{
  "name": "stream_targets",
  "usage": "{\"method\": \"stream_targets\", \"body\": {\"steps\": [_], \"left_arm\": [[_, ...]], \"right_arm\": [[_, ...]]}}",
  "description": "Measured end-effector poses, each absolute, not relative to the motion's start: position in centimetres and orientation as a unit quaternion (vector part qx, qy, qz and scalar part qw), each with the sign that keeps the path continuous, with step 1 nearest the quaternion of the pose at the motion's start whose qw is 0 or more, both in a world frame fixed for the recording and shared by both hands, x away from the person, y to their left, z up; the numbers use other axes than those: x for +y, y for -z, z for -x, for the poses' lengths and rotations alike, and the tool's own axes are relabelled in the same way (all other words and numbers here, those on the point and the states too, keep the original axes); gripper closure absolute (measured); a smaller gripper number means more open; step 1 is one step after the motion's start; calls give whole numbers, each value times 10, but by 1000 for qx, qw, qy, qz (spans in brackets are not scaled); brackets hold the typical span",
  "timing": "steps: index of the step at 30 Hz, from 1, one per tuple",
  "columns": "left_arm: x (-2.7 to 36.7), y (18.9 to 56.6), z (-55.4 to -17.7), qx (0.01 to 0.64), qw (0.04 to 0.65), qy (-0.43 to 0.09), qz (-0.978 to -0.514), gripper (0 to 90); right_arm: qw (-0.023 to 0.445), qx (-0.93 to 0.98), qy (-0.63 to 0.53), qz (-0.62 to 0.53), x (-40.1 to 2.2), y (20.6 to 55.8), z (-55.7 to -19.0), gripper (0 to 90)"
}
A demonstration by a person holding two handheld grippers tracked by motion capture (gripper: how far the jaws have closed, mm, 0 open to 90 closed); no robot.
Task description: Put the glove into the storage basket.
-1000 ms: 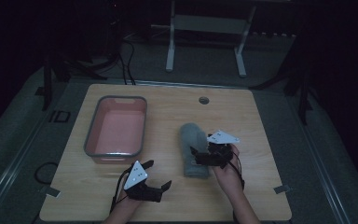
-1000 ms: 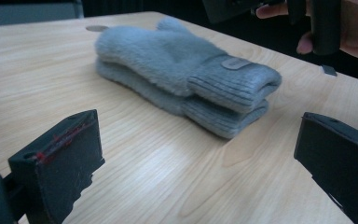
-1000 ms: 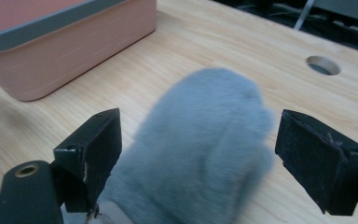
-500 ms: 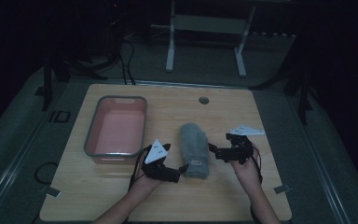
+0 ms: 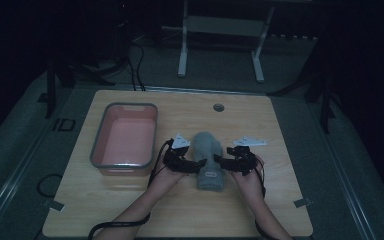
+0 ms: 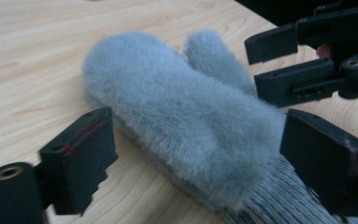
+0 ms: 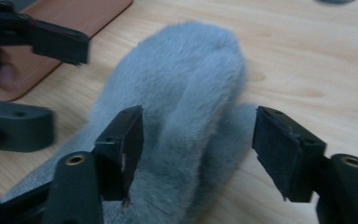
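Both sets of fingers have just been closing with the mitten (image 5: 209, 159) between them, yet stand released, pads clear of the fur. The left gripper (image 6: 193, 163) straddles its furry body near the knit cuff; the right gripper (image 7: 198, 154) straddles the thumb side. The gripper views show fur and ribbing that the dim high view blurs. That view shows the mitten mid-table (image 5: 280, 130), beside the tray (image 5: 124, 106); the cuff's label is unreadable.

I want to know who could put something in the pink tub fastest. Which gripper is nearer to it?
Left. The left gripper sits between the tub and the mitten; the right gripper is beyond the mitten.
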State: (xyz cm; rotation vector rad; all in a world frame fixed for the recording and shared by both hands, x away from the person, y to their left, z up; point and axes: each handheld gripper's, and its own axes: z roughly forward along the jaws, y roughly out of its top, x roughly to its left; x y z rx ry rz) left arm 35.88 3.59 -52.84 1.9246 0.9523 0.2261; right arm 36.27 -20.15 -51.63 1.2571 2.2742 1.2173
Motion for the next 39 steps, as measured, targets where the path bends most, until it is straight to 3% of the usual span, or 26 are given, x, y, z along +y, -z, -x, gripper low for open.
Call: {"method": "stream_targets", "body": {"steps": [3,7,13,16,18,22,25,26,27,31,35,39], "left_arm": [[34,537,-365,396,458,-76,-792,150],[32,546,-369,409,448,-55,-793,150],[30,556,-379,413,440,-34,-796,150],[29,559,-384,410,429,-28,-805,149],[28,559,-386,408,425,-24,-807,149],[24,561,-389,405,423,-17,-810,161],[24,562,-390,396,429,-7,-812,277],[23,563,-390,389,439,7,-810,277],[22,564,-391,387,443,15,-808,392],[23,567,-393,391,452,49,-800,527],[21,562,-390,378,456,38,-805,696],[24,560,-389,377,465,42,-800,757]], "right_arm": [[129,791,-401,-444,-198,526,-366,377],[109,792,-390,-457,-203,538,-369,315],[95,804,-387,-442,-209,548,-373,309],[59,803,-392,-445,-212,552,-377,390],[44,804,-396,-441,-213,554,-378,495],[44,820,-386,-420,-209,550,-377,665],[43,821,-384,-420,-209,550,-377,693],[40,821,-385,-420,-209,550,-377,704],[38,819,-387,-421,-210,551,-377,726],[40,821,-389,-416,-210,551,-377,750],[34,816,-397,-418,-212,552,-377,773],[45,815,-403,-413,-211,549,-373,801]]}}
